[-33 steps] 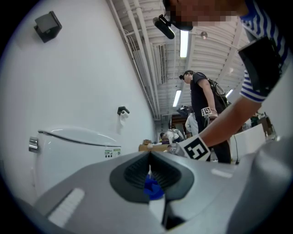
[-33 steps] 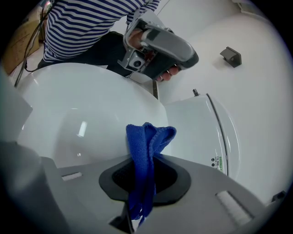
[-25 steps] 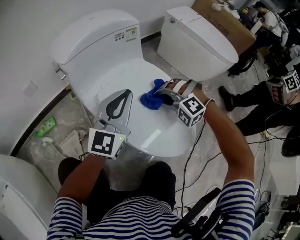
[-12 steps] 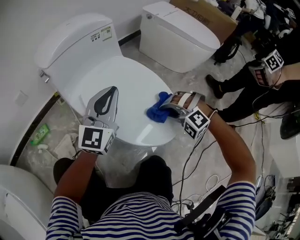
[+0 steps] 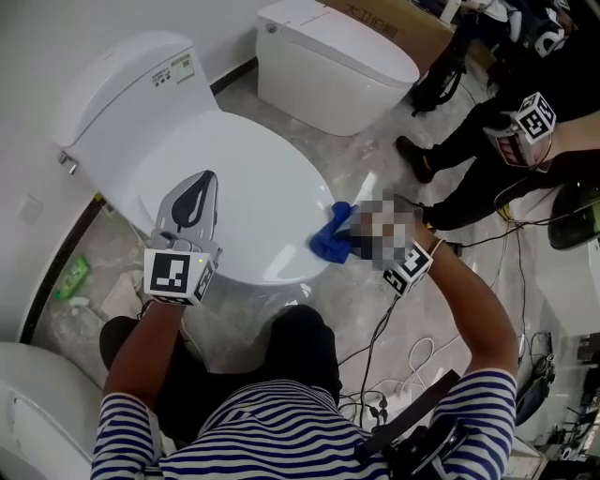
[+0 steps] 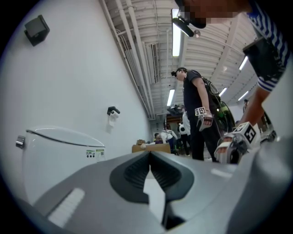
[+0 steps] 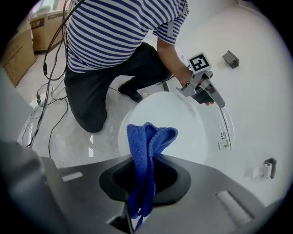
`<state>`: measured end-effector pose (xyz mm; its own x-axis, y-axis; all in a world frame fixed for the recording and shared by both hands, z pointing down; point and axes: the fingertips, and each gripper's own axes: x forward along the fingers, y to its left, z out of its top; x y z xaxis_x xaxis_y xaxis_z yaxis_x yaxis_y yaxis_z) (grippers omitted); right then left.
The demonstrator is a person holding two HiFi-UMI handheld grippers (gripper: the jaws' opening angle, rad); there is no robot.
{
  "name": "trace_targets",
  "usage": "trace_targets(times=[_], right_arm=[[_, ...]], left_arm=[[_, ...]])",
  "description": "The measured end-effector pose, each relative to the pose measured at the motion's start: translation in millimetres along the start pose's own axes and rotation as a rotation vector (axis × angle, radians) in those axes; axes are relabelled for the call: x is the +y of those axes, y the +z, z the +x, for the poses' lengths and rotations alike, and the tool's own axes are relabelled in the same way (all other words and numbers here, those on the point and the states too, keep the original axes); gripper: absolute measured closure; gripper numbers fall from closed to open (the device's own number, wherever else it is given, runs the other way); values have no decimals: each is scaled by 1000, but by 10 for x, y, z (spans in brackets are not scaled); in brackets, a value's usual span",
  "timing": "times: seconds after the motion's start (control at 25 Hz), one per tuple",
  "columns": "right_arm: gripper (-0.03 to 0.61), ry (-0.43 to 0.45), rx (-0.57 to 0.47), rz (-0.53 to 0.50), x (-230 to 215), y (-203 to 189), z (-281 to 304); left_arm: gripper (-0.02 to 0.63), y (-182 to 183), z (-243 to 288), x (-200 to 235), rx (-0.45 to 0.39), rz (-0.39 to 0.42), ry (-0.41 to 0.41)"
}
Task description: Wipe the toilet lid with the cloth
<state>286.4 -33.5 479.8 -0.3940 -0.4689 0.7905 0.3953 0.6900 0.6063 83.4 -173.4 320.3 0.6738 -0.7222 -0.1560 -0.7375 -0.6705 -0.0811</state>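
White wall (image 5: 37, 56) runs up the left with a black skirting (image 5: 58, 267) at its foot, and the floor (image 5: 370, 178) is pale grey marbled tile, with cables (image 5: 412, 361) looping over it on the right and a green packet (image 5: 72, 278) lying by the skirting. A second toilet (image 5: 337, 61) stands at the top, with a cardboard box (image 5: 398, 21) behind it. Overhead there's a ribbed white ceiling (image 6: 206, 55) carrying strip lights (image 6: 176, 39) and pipes (image 6: 132, 59), and a paper-roll holder (image 6: 113, 112) is fixed on the wall.

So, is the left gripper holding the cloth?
No, the left gripper has its jaws together on nothing; the blue cloth is clamped in the right gripper.
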Motion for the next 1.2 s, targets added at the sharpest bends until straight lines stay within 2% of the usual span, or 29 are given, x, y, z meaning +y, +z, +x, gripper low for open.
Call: trace_targets(times=[0.32, 0.52, 0.76, 1.0, 1.2], right_arm=[[515, 10, 13, 7, 219, 4, -137], [515, -18, -1, 8, 63, 29, -204], [514, -74, -26, -36, -548, 198, -60], [514, -93, -84, -112, -1340, 514, 361], [514, -92, -113, -131, -1977, 760, 793]], left_arm=[[610, 58, 34, -173, -13, 1, -21], [611, 130, 4, -155, -23, 2, -12], [610, 180, -161, 87, -27, 8, 20], [610, 172, -425, 602, -17, 11, 97], [609, 190, -573, 906, -16, 12, 130]])
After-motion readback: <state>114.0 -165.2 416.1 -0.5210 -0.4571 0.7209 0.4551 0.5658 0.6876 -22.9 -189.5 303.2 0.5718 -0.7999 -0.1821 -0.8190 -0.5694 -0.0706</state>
